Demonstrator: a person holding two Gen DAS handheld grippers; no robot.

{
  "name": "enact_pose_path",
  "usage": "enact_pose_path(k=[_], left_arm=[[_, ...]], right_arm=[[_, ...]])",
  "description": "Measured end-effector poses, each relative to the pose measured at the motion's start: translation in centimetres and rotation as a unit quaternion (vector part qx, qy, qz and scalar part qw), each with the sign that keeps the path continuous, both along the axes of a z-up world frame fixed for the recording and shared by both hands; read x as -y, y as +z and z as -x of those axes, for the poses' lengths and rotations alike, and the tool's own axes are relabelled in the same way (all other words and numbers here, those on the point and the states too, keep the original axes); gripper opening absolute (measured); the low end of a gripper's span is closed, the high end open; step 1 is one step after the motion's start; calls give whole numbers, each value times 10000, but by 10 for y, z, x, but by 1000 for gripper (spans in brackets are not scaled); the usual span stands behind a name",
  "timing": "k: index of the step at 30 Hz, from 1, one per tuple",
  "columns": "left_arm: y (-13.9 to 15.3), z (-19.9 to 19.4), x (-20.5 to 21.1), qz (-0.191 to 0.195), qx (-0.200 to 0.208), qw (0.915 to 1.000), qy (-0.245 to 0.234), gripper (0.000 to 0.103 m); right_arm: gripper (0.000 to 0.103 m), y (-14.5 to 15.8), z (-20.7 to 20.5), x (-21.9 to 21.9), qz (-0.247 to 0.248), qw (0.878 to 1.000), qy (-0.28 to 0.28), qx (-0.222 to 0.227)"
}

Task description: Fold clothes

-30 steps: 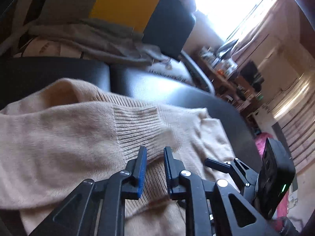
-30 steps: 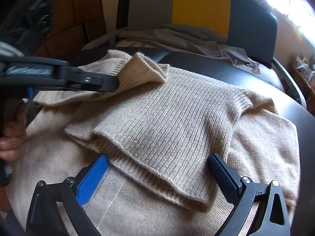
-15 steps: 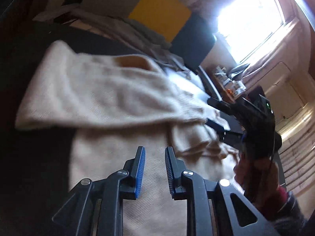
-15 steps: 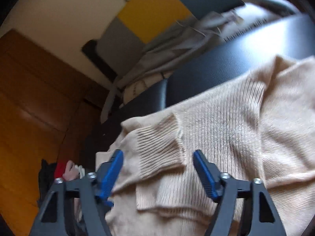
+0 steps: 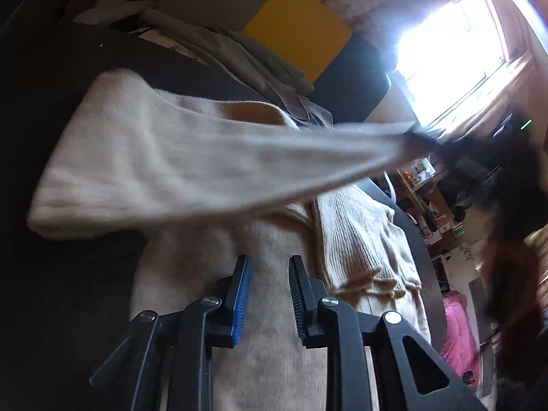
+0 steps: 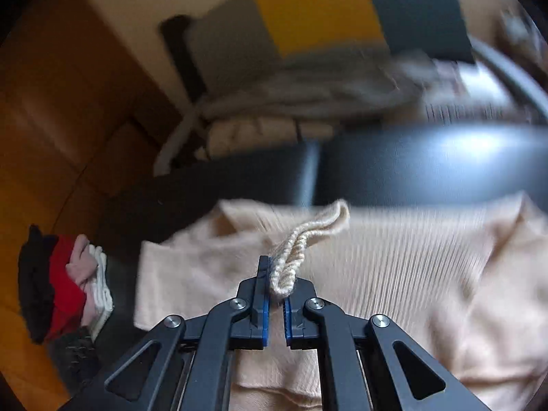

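A beige knit sweater (image 5: pixel 274 325) lies on a black leather seat (image 5: pixel 68 274). My right gripper (image 6: pixel 277 287) is shut on the ribbed cuff (image 6: pixel 298 250) of a sleeve, lifted above the sweater body (image 6: pixel 394 274). In the left wrist view that sleeve (image 5: pixel 205 161) stretches in the air across the sweater to the right gripper (image 5: pixel 428 140) at the right. My left gripper (image 5: pixel 269 294) hovers low over the sweater body, its jaws a little apart with nothing between them.
A chair back with grey, yellow and dark blue panels (image 5: pixel 298 37) stands behind, grey clothes (image 5: pixel 239 54) draped over it. A pile of folded clothes, red, pink and white, (image 6: pixel 75 274) lies at the left. A bright window (image 5: pixel 445 44) and cluttered shelves (image 5: pixel 428 178) are at the right.
My right gripper has shut on the sleeve cuff and lifted it, pulling the sleeve across and up. My left gripper has stayed over the sweater body with the same narrow gap.
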State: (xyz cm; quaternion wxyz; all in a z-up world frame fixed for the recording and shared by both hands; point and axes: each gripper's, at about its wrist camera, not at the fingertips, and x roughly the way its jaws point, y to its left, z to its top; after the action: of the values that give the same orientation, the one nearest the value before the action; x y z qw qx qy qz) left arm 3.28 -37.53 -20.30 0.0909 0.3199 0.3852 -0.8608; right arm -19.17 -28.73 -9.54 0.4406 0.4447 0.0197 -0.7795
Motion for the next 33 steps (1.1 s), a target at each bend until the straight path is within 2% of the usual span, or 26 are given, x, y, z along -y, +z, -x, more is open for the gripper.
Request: enact_pose_path(k=[4, 6, 8, 10, 13, 16, 20, 23, 24, 28, 30, 33], left_arm=[[6, 14, 1, 126, 48, 9999, 24, 24], [5, 19, 2, 176, 137, 9998, 18, 24], [1, 23, 3, 195, 257, 9995, 5, 24], [-3, 23, 2, 214, 289, 9994, 2, 24], [-5, 18, 3, 219, 260, 9994, 1, 24], [-5, 12, 5, 188, 241, 9995, 21, 24], [-3, 2, 10, 90, 230, 9996, 125, 24], [-2, -7, 16, 71, 277, 9993, 224, 24], [-1, -11, 17, 45, 293, 9993, 212, 24], [5, -21, 22, 45, 388, 9992, 113, 24], [10, -28, 23, 61, 397, 9992, 90, 24], [28, -33, 20, 311, 269, 9991, 116, 24]], right_arm=[[7, 80, -1, -2, 170, 9956, 176, -900], [7, 111, -1, -19, 292, 9920, 157, -1218], [6, 126, 5, -43, 371, 9897, 10, -1382], [6, 127, 14, -68, 391, 9888, -216, -1424], [7, 96, 35, -113, 330, 9909, -718, -1087], [7, 35, 58, -162, 182, 9913, -1240, -396], [7, -39, 69, -206, 112, 9840, -1741, 358], [7, -77, 66, -231, 246, 9764, -2009, 751], [7, -83, 64, -237, 328, 9743, -2070, 826], [7, -74, 57, -247, 648, 9733, -2092, 692], [7, -74, 55, -246, 502, 9759, -2006, 701], [11, -83, 53, -243, 141, 9794, -1841, 819]])
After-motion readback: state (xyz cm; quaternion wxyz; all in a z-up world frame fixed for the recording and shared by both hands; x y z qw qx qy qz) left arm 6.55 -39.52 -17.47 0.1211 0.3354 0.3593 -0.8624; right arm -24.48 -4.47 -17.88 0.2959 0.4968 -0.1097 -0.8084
